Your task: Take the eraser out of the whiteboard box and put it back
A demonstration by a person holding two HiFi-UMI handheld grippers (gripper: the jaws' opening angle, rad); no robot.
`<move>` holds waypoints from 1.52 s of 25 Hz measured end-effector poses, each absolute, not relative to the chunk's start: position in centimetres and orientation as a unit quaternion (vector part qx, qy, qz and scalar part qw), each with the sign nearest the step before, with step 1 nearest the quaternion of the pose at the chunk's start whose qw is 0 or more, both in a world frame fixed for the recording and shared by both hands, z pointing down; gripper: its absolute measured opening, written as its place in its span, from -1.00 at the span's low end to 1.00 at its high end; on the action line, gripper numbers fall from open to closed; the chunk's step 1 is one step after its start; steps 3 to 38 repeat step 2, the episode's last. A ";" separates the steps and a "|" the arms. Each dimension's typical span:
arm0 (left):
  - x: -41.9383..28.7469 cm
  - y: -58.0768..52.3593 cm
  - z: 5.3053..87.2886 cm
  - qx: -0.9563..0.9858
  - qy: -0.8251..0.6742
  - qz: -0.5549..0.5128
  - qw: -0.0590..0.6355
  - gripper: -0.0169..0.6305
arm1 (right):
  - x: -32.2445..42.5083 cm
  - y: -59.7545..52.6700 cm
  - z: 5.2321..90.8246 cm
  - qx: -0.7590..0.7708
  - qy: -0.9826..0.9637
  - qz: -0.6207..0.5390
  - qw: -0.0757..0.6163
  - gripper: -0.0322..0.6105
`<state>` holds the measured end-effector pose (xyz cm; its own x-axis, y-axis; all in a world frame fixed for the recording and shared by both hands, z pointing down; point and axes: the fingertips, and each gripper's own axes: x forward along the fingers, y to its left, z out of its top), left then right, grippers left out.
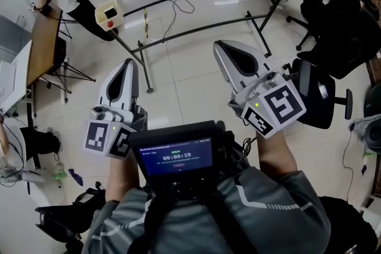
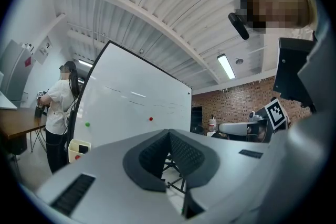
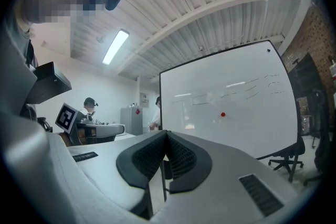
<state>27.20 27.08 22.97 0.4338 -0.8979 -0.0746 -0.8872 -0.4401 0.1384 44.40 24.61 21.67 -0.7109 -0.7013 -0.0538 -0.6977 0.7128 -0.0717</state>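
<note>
Cream-coloured whiteboard box [image 1: 109, 13]: it hangs at the left end of the whiteboard [image 2: 131, 107], low down, with a red patch [image 1: 109, 24] on its face.
Eraser: no view picks it out. By the task it should be sitting inside that box, so its long axis can't be read from here.
Left gripper [image 1: 127, 65]: jaws pressed together at the tips, nothing between them, held level and aimed at the board.
Right gripper [image 1: 221, 44]: jaws closed tip to tip as well, empty, aimed at the board's middle, where a red magnet [image 3: 223, 114] sits.
Bearing: the box lies ahead and off to the left of both grippers, well apart from either. The left one is clearly the nearer.
Stage: by the look of it, nothing is out of the box yet.
Next move, as a guess: the left gripper swings left towards the box and parts its jaws before reaching in.
</note>
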 end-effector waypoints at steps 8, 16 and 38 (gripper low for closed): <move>26.5 27.0 23.0 0.846 -0.528 -0.070 0.041 -0.85 | 43.7 24.5 21.7 -0.379 0.925 -0.023 0.035 -0.84; 26.5 27.0 23.0 0.846 -0.528 -0.070 0.041 -0.85 | 43.7 24.5 21.7 -0.379 0.925 -0.023 0.035 -0.84; 26.5 27.0 23.0 0.846 -0.528 -0.070 0.041 -0.85 | 43.7 24.5 21.7 -0.379 0.925 -0.023 0.035 -0.84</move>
